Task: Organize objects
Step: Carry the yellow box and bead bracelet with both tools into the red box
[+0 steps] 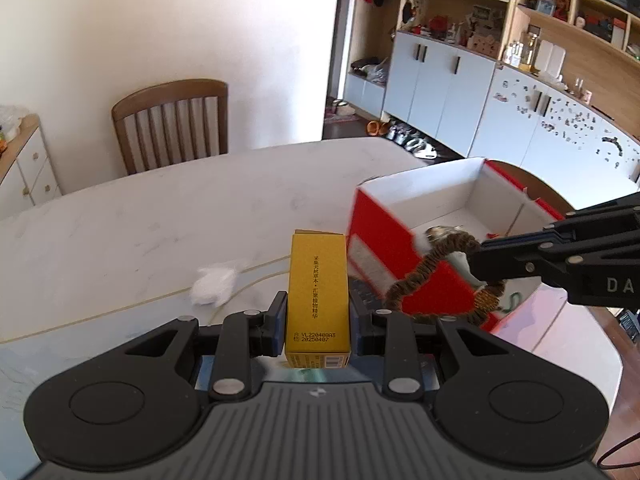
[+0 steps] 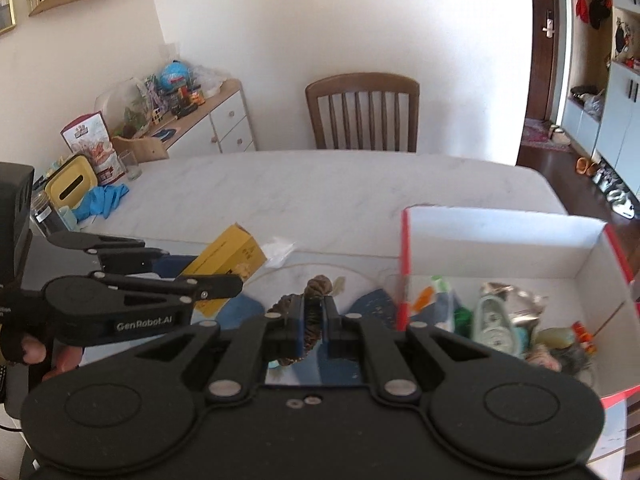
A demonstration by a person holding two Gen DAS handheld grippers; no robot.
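Two grips: left fingers (image 1: 318, 316) clamp yellow box (image 1: 318, 288) "VL22040803", right fingers (image 2: 314, 322) pinch brown scrunchie (image 2: 312, 312).

Left wrist cam sits just behind the left gripper (image 1: 318, 312), looking fwd and down over the marble table (image 1: 140, 216) toward the far chair (image 1: 172, 124). Right wrist cam does likewise behind the right gripper (image 2: 313, 320) (same tilt, close in). Both share the table, chair, red box (image 1: 384, 236), yellow carton (image 1: 319, 292), and each other's gripper.
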